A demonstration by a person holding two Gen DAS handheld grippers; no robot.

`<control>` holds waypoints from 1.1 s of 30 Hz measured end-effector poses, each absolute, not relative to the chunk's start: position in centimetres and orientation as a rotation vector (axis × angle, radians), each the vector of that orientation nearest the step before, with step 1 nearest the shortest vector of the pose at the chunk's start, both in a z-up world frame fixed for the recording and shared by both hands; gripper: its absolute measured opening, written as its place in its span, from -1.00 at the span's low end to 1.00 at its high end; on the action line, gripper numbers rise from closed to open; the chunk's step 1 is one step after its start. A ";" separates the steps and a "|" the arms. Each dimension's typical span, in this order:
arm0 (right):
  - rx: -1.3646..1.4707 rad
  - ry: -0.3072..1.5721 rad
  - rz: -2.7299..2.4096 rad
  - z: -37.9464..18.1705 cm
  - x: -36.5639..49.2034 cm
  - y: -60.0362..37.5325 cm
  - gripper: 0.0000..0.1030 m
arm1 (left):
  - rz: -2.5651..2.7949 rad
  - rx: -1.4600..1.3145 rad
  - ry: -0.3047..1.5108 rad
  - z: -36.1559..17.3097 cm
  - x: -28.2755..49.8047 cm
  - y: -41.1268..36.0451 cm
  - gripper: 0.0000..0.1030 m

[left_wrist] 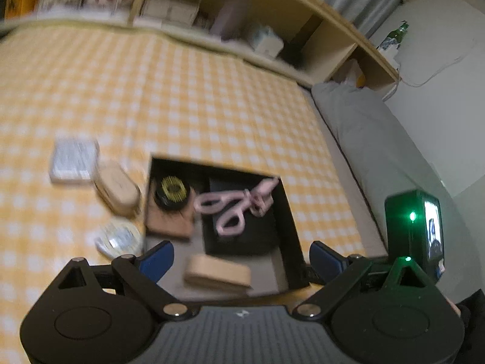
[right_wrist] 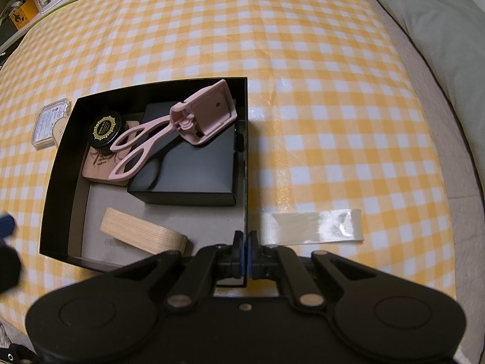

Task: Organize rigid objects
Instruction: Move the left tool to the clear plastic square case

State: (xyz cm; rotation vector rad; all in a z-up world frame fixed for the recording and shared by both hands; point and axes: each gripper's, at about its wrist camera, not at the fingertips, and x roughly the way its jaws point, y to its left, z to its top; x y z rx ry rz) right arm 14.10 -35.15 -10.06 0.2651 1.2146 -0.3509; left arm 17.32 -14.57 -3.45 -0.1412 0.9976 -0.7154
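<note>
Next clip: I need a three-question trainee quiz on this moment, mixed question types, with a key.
1. True or false: the right gripper is pinching the near wall of the black box.
2. Multiple choice: the pink scissor-handled tool lies
A) on the checked cloth outside the box
B) inside the box, resting across the smaller black case
C) between the left gripper's fingers
3. Fill in: the left gripper has nothing between its fingers, and its jaws are ____.

Key
1. True: its jaws are closed on the wall's edge.
2. B
3. open
</note>
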 end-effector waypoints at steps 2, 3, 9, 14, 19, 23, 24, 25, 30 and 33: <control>0.264 1.215 -0.351 -10.0 14.1 -35.2 -0.95 | -0.699 -0.118 0.949 -2.6 17.7 -14.2 0.85; 0.265 1.215 -0.351 -10.0 14.1 -35.2 -0.95 | -0.687 -0.107 0.923 -2.2 17.8 -14.0 0.87; 0.265 1.215 -0.351 -10.0 14.1 -35.2 -0.95 | -0.591 0.013 0.741 -0.1 18.9 -12.9 0.87; 0.265 1.215 -0.351 -10.0 14.1 -35.2 -0.95 | -0.515 0.074 0.662 0.5 20.8 -11.6 0.99; 0.260 1.216 -0.350 -10.0 14.1 -35.3 -0.95 | -0.374 0.072 0.624 -0.5 23.4 -9.6 1.00; 0.262 1.216 -0.350 -10.0 14.1 -35.1 -0.95 | -0.311 0.099 0.645 -2.0 25.6 -8.3 1.00; 0.261 1.216 -0.350 -10.0 14.1 -35.1 -0.95 | -0.307 0.108 0.654 -2.5 26.1 -8.1 1.00; 0.260 1.216 -0.350 -10.0 14.1 -35.1 -0.95 | -0.308 0.117 0.664 -3.0 26.6 -7.8 1.00; 0.260 1.216 -0.350 -10.0 14.1 -35.0 -0.95 | -0.267 0.125 0.748 -5.8 28.9 -6.7 1.00; 0.260 1.216 -0.350 -10.0 14.1 -35.1 -0.95 | -0.228 0.123 0.806 -7.8 30.2 -6.3 1.00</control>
